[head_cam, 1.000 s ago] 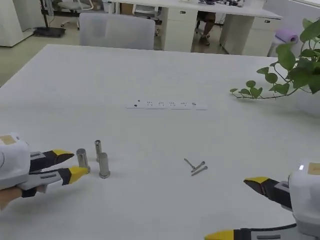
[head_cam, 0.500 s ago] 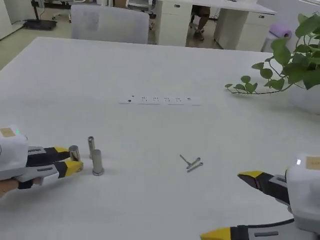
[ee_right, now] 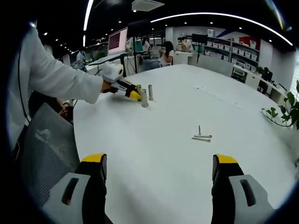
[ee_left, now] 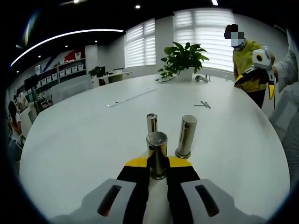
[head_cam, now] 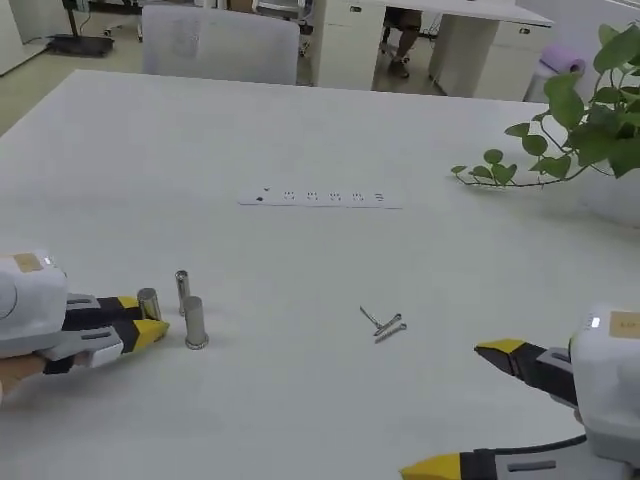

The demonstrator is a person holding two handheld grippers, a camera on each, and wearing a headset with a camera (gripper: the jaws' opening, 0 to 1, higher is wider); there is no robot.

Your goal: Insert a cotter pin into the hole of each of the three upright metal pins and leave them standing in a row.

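Observation:
Three upright metal pins stand close together at the table's left. My left gripper [head_cam: 148, 318] is shut on the nearest metal pin [head_cam: 148, 303] [ee_left: 157, 154], its yellow-tipped jaws pressed against the pin's base. The second pin [head_cam: 194, 322] [ee_left: 187, 136] and the third pin [head_cam: 182, 290] [ee_left: 152, 124] stand free just beyond it. Three cotter pins [head_cam: 383, 325] [ee_right: 201, 135] lie loose in a small pile near the table's middle. My right gripper [head_cam: 488, 405] [ee_right: 159, 166] is open and holds nothing, low at the right, well short of the cotter pins.
A white power strip [head_cam: 320, 198] lies flat across the middle of the table. A leafy plant [head_cam: 585, 120] stands at the far right. A grey chair [head_cam: 220, 45] sits behind the far edge. A person's white sleeve [ee_right: 51, 79] reaches in on the left gripper side.
The left gripper's jaws have closed in on the nearest metal pin. The head camera shifted slightly; the right gripper stays open in place.

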